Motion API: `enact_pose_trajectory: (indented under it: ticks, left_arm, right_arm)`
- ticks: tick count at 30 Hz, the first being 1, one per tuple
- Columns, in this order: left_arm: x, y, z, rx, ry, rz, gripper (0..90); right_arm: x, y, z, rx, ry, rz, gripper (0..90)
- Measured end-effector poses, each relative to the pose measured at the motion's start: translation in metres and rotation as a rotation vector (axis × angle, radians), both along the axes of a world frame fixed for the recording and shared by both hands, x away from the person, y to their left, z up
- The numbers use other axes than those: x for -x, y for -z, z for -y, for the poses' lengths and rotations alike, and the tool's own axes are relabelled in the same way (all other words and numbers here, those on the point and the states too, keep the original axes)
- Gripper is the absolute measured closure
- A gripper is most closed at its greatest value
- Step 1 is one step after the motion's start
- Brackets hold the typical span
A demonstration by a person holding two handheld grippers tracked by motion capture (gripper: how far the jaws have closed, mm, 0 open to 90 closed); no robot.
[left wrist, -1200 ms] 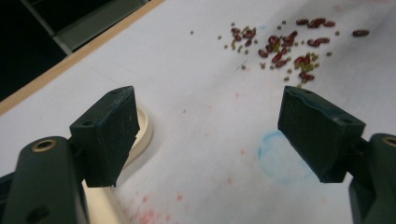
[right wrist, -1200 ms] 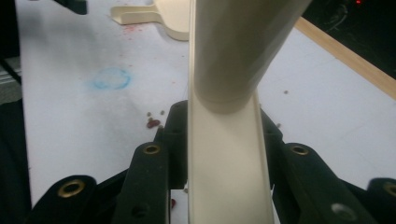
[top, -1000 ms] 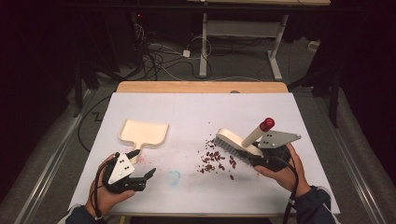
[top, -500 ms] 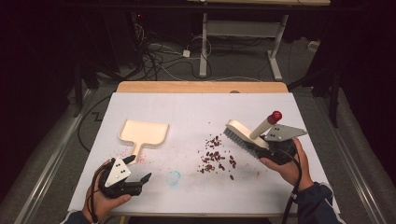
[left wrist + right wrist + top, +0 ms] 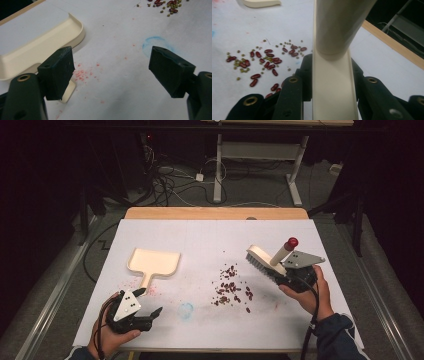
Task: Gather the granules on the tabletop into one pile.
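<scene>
On the right of the white surface (image 5: 210, 237), my right gripper (image 5: 292, 275) has its jaws clamped on the cream brush (image 5: 265, 260), bristles tilted toward the scattered red and green beans (image 5: 231, 287) just beside it. My left gripper (image 5: 142, 307) rests near the front edge with its jaws spread wide, holding nothing, close to the handle of the cream dustpan (image 5: 152, 262).

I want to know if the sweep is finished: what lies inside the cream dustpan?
The dustpan looks bare inside in the high view; the beans lie scattered on the white table cover. In the left gripper view, the pan's raised wall hides part of its floor.
</scene>
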State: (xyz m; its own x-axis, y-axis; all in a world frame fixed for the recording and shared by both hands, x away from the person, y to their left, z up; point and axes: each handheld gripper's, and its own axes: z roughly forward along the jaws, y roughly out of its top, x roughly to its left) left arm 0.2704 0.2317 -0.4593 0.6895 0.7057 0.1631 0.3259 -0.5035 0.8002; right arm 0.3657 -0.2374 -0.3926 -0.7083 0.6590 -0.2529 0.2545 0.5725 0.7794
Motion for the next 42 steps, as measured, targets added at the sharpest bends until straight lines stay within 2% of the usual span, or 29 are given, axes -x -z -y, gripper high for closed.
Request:
enact_pose_trajectory:
  ticks: [4,6,10,13,19,23,27,30,32,33,36,38,42]
  left_arm:
    - [-0.003,0.002,0.0,0.002,-0.003,-0.02,19.8]
    - [-0.004,0.004,0.001,0.002,0.0,-0.028,19.8]
    - [-0.005,0.004,0.003,0.002,0.008,-0.031,19.8]
    - [-0.006,0.004,0.004,-0.006,0.024,-0.029,19.8]
    - [-0.008,0.008,0.004,-0.014,0.036,-0.05,19.8]
    - [-0.008,0.009,0.004,-0.015,0.044,-0.051,19.8]
    - [-0.008,0.009,0.005,-0.018,0.047,-0.056,19.8]
    - [-0.008,0.009,0.006,-0.021,0.049,-0.057,19.8]
    - [-0.008,0.01,0.007,-0.023,0.052,-0.059,19.8]
    - [-0.008,0.01,0.007,-0.024,0.053,-0.06,19.8]
    - [-0.007,0.01,0.008,-0.026,0.057,-0.062,19.8]
    - [-0.007,0.01,0.008,-0.024,0.058,-0.064,19.8]
    - [-0.007,0.01,0.01,-0.027,0.061,-0.07,19.8]
  right_arm:
    - [-0.017,0.002,-0.001,-0.004,0.021,0.004,67.1]
    - [-0.031,0.004,-0.006,0.019,0.037,0.017,67.1]
    - [-0.067,0.008,-0.021,0.03,0.043,-0.022,67.1]
    - [-0.091,0.012,-0.041,0.12,0.049,-0.004,67.1]
    - [-0.121,0.028,-0.07,0.191,0.046,0.014,67.2]
    - [-0.133,0.04,-0.085,0.212,0.042,0.01,67.2]
    - [-0.131,0.046,-0.1,0.214,0.016,0.014,67.3]
    - [-0.123,0.049,-0.105,0.2,-0.031,0.026,67.3]
    - [-0.116,0.05,-0.106,0.158,-0.088,0.02,67.2]
    - [-0.112,0.051,-0.107,0.153,-0.11,0.02,67.3]
    - [-0.099,0.057,-0.108,0.166,-0.194,0.033,67.1]
    - [-0.09,0.06,-0.104,0.149,-0.249,0.027,66.9]
    - [-0.074,0.062,-0.095,0.146,-0.314,0.024,66.7]
